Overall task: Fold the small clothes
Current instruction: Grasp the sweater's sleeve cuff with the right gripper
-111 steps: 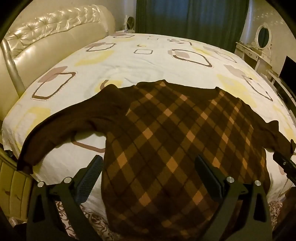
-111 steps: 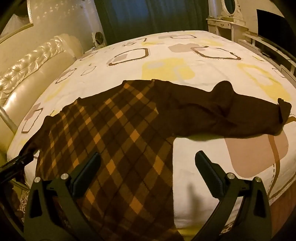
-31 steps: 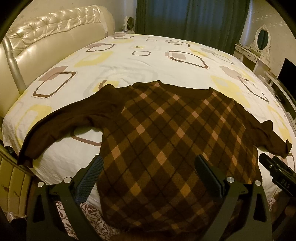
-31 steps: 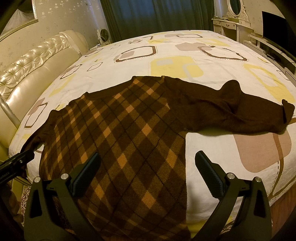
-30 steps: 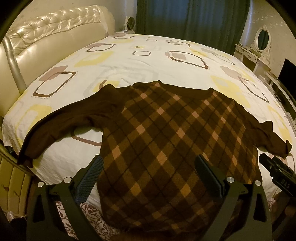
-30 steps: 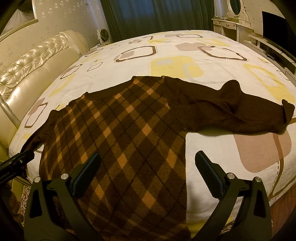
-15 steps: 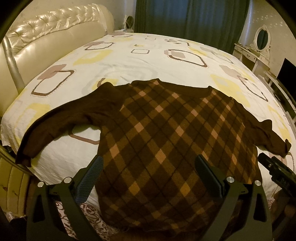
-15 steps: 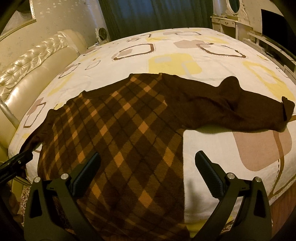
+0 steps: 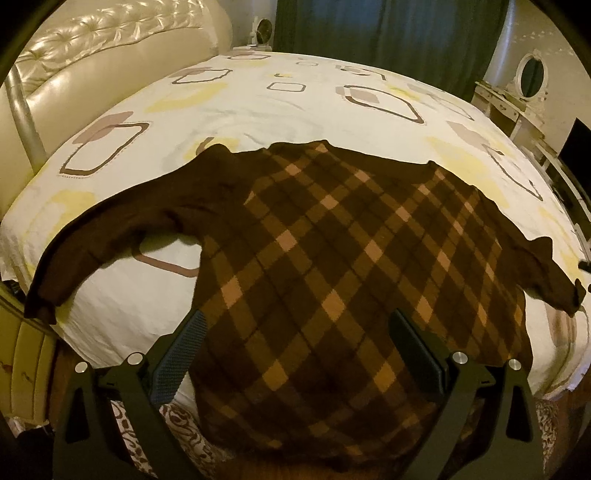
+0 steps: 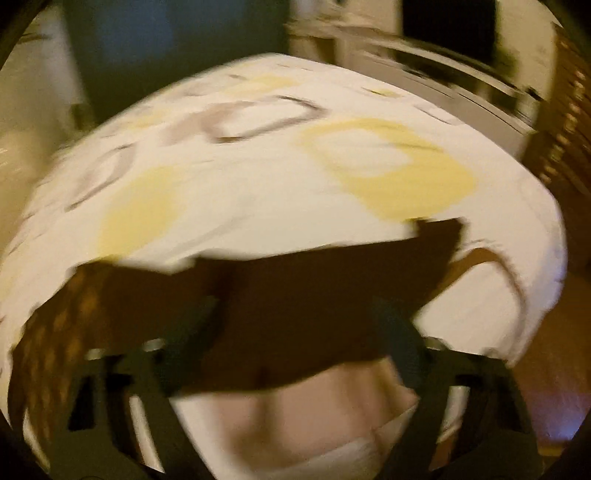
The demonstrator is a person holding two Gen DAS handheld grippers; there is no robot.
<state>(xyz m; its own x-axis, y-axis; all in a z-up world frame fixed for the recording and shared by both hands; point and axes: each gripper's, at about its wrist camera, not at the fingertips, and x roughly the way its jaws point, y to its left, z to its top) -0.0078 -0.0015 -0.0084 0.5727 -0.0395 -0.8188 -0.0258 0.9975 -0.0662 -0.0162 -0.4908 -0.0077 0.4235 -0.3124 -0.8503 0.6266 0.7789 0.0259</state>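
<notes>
A brown sweater with an orange diamond check (image 9: 332,258) lies spread flat on the bed (image 9: 258,107), hem hanging over the near edge. Its plain brown left sleeve (image 9: 110,229) reaches to the bed's left edge and its right sleeve (image 9: 546,273) to the right. My left gripper (image 9: 299,350) is open and empty, hovering over the hem. The right wrist view is blurred by motion. There my right gripper (image 10: 295,325) is open, close over the brown right sleeve (image 10: 314,295), with the checked body (image 10: 62,314) at the left.
A padded cream headboard (image 9: 92,62) runs along the left. Dark curtains (image 9: 388,33) hang behind the bed. A white dressing table with an oval mirror (image 9: 528,77) stands at the right. The bed's right edge and wooden floor (image 10: 561,369) show in the right wrist view.
My right gripper has swung fast to the right and down toward the right sleeve, blurring its view. My left gripper has barely moved. The sweater lies as before.
</notes>
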